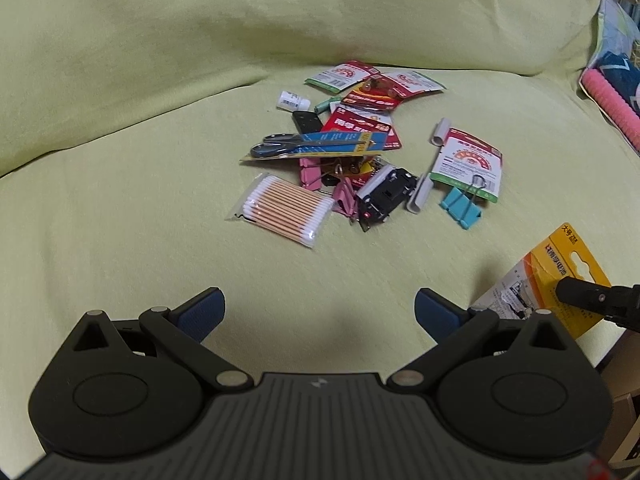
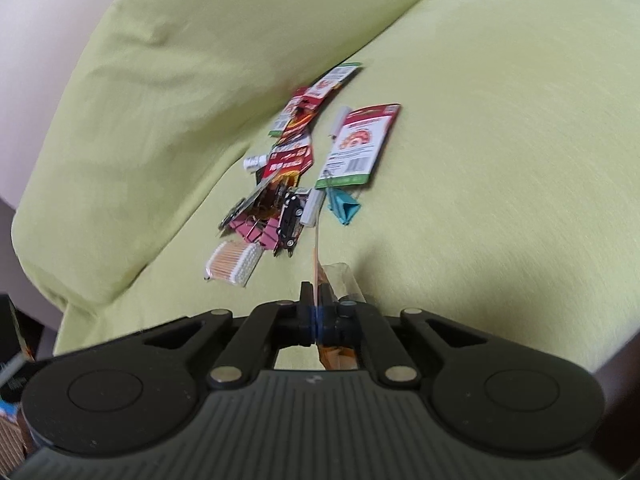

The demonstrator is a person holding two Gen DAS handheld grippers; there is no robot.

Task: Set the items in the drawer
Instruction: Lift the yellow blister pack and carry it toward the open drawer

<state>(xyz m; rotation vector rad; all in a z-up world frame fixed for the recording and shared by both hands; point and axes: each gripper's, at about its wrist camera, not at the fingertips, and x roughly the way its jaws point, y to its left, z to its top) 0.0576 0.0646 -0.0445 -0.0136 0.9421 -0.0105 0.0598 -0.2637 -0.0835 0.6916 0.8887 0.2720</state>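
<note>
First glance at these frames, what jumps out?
A jumbled pile of small household items sits mid-cushion on the yellow-green fabric sofa. At its near left edge lies a clear packet of cotton swabs. The right gripper is shut on an orange-yellow carded battery pack, held clear of the pile; the left gripper hangs open.

"大号" on orange battery card [image 1: 560, 276]

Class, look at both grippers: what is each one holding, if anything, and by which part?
The right gripper pinches the yellow battery card by its edge; the left gripper is open and holds nothing.
</note>
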